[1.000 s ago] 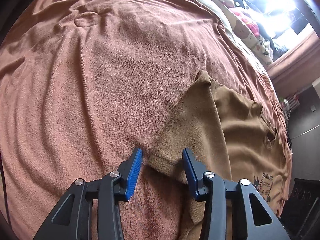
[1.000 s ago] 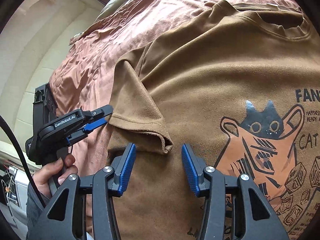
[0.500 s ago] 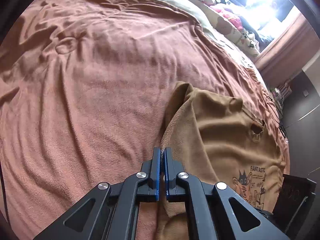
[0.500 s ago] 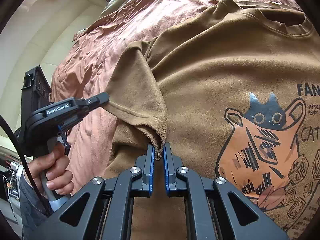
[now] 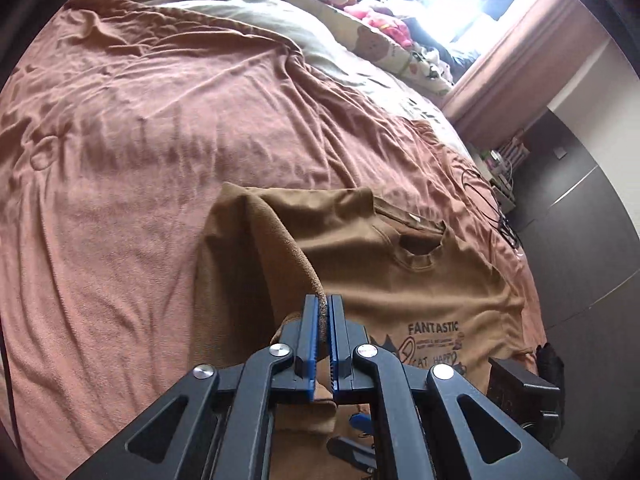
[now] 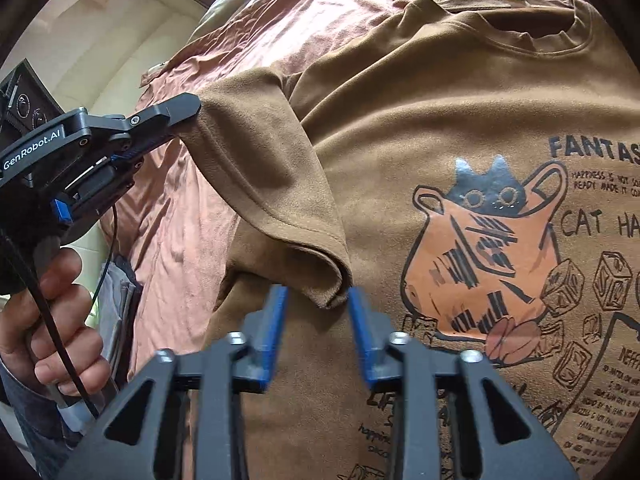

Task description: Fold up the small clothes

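A brown T-shirt (image 5: pixel 420 280) with a cat print (image 6: pixel 480 248) lies face up on the bed. My left gripper (image 5: pixel 323 304) is shut on the edge of its sleeve (image 5: pixel 280 248) and holds that edge raised above the shirt. The right wrist view shows the left gripper (image 6: pixel 188 108) from the side, gripped by a person's hand (image 6: pixel 60 312), with the sleeve (image 6: pixel 264 168) hanging from its tip. My right gripper (image 6: pixel 316 300) hovers low over the shirt and its jaws are opening. The sleeve's hem corner sits between the blue pads (image 6: pixel 276 320) without being pressed.
A rumpled pink-brown blanket (image 5: pixel 160 140) covers the bed. A beige cover (image 5: pixel 240 12), pillows and soft toys (image 5: pixel 380 20) lie along the far side by the bright window. Cables (image 5: pixel 488 208) trail at the bed's right edge beside dark cabinets (image 5: pixel 580 240).
My left gripper shut on the sleeve edge and lifted it up and over toward the shirt body. My right gripper closed on the sleeve's hem corner, then opened and let it go.
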The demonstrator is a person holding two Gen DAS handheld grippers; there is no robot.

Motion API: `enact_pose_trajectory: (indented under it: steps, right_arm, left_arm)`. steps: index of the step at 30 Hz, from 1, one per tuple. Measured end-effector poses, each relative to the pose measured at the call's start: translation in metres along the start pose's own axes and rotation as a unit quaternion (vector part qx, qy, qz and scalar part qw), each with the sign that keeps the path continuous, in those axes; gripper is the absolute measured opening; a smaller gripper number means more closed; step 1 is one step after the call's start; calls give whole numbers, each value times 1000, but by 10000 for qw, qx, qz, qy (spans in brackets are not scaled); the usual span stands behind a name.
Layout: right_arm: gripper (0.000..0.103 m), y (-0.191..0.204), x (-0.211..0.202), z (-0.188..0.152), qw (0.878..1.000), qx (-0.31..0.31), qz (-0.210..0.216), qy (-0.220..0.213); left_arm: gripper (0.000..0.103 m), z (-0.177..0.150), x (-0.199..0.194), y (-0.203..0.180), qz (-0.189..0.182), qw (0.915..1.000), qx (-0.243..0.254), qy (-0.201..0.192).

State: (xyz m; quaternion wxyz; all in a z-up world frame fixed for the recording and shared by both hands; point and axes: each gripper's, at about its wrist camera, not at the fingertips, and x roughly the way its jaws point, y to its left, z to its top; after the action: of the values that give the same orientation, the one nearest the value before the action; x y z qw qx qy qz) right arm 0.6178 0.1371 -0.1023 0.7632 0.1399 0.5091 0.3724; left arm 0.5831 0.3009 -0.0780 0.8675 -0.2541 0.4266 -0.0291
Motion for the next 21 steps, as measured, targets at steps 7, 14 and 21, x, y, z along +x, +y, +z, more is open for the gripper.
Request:
enact_pose_trajectory:
  steps: [7, 14, 21]
  right_arm:
    - [72, -14, -21, 2, 9993, 158, -32, -331]
    - [72, -12, -18, 8, 9986, 195, 115, -468]
    - [72, 4, -13, 22, 9983, -6, 161, -558]
  left_arm:
    - [53, -4, -1, 2, 15, 9998, -107, -171]
    - [53, -7, -9, 31, 162, 9990, -353, -226]
    - [53, -16, -6, 66, 306, 9973, -645, -158]
